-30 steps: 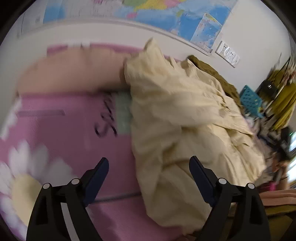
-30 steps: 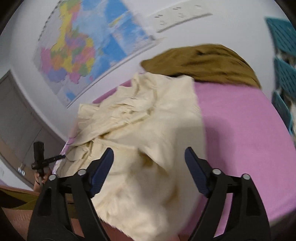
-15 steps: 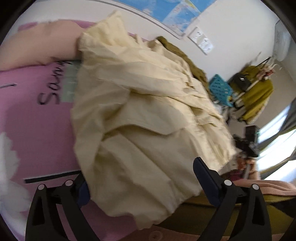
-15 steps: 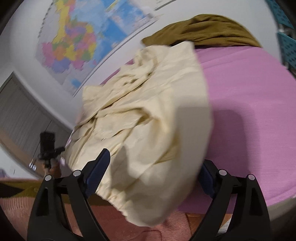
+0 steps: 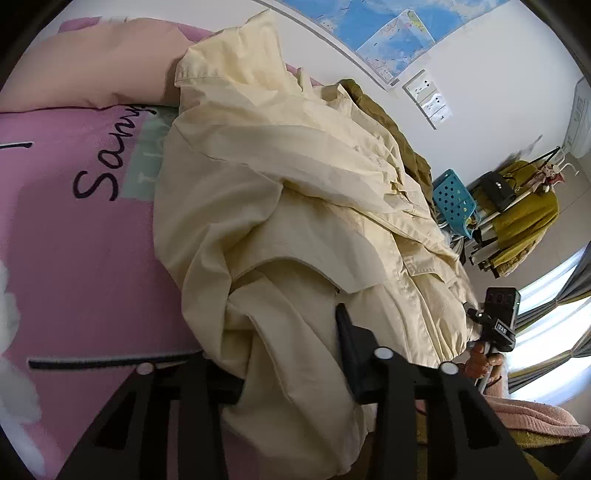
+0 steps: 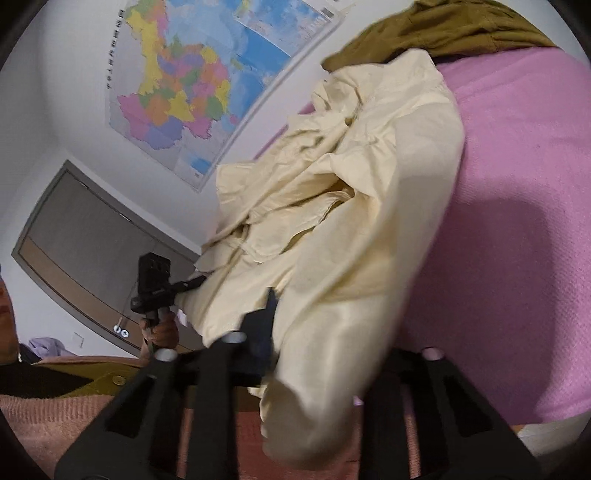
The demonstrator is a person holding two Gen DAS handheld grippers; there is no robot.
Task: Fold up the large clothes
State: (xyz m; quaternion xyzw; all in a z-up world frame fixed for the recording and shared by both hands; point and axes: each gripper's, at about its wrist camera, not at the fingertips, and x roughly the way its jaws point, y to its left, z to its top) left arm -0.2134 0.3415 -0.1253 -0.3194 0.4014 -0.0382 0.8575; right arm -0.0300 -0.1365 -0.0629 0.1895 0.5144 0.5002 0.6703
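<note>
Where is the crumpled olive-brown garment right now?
The olive-brown garment lies at the far end of the pink bed, against the wall, just behind the cream garment.

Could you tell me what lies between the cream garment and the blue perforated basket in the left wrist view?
In the left wrist view, an olive-brown garment lies between the cream garment and the blue basket, bunched along the cream one's far edge.

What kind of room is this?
Most likely a bedroom: a pink bedsheet with a pillow, a cream garment spread on it, a clothes rack in the corner and a wall map.
</note>
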